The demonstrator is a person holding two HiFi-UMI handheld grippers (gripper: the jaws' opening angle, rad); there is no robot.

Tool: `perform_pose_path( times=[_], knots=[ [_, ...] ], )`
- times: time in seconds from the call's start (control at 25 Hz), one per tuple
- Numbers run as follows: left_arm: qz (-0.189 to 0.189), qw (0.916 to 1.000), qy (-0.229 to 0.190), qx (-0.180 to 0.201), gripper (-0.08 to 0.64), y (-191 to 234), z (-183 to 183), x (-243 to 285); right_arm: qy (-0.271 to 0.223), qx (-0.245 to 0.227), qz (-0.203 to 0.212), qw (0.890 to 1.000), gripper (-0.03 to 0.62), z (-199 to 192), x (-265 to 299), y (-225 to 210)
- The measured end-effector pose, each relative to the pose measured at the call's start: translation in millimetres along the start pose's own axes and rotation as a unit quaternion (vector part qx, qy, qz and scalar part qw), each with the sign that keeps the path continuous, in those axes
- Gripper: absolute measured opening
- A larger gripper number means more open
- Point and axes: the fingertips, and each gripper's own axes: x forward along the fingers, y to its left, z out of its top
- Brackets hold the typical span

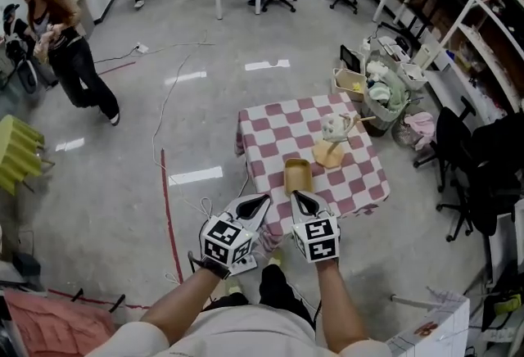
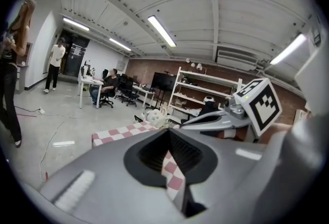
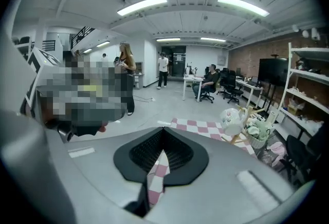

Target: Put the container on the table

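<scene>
Holding both tools just short of the near edge of the table (image 1: 274, 130). Left gripper (image 1: 262, 201): jaws closed together with nothing between them; only checked cloth shows through the slit. Container (image 1: 297, 176): tan, upright, already standing on the cloth at the near edge, ahead of the gap between the two grippers and a little closer to the right one. Right gripper (image 1: 300, 197): jaws likewise pressed together and empty. Any next reach would go forward, probably with the right gripper.
</scene>
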Motion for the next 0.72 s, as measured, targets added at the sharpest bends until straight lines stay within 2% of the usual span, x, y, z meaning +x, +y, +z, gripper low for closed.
perform_pose_path(
  times=[0.36,0.72],
  knots=[
    [-0.008,0.9988,-0.043,0.023,0.006,-20.4,57.4,-37.7,-0.083,0.042,-0.004,0.996,0.009,54.0,-51.2,22.3],
    [-0.01,0.9956,-0.078,0.051,0.006,-39.9,97.2,-73.2,-0.147,0.045,-0.003,0.988,0.009,101.5,-95.0,40.5]
  ],
)
